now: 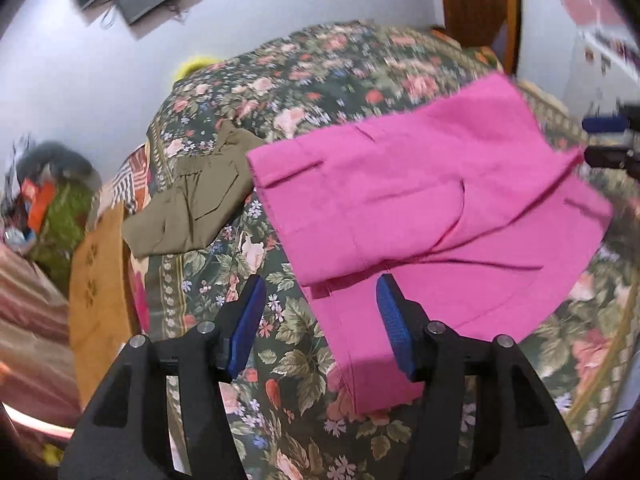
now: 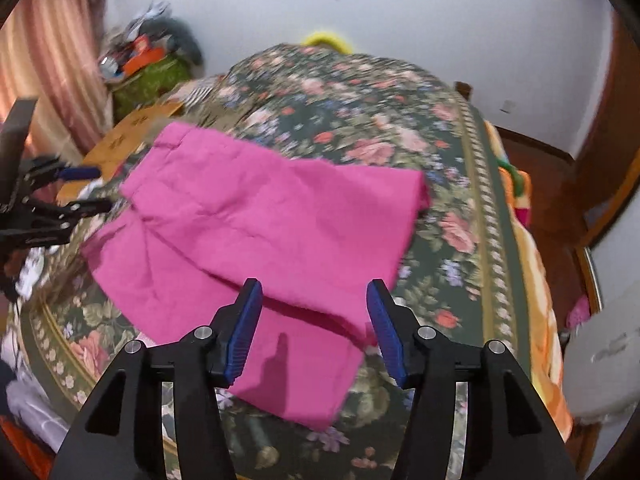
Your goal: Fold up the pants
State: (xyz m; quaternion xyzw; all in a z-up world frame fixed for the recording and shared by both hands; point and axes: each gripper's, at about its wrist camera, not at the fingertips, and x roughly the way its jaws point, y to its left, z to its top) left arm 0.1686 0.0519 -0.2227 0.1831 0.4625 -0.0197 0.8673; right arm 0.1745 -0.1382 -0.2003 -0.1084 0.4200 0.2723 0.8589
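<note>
Pink pants lie folded over on a floral bedspread; they also show in the right wrist view. My left gripper is open and empty, just above the pants' near edge. My right gripper is open and empty, over the pants' near fold. The right gripper also shows at the right edge of the left wrist view. The left gripper shows at the left edge of the right wrist view, open beside the pants.
An olive garment lies on the bed left of the pants. A brown cardboard box stands beside the bed. A cluttered green pile sits by the curtain. A wooden door frame is behind the bed.
</note>
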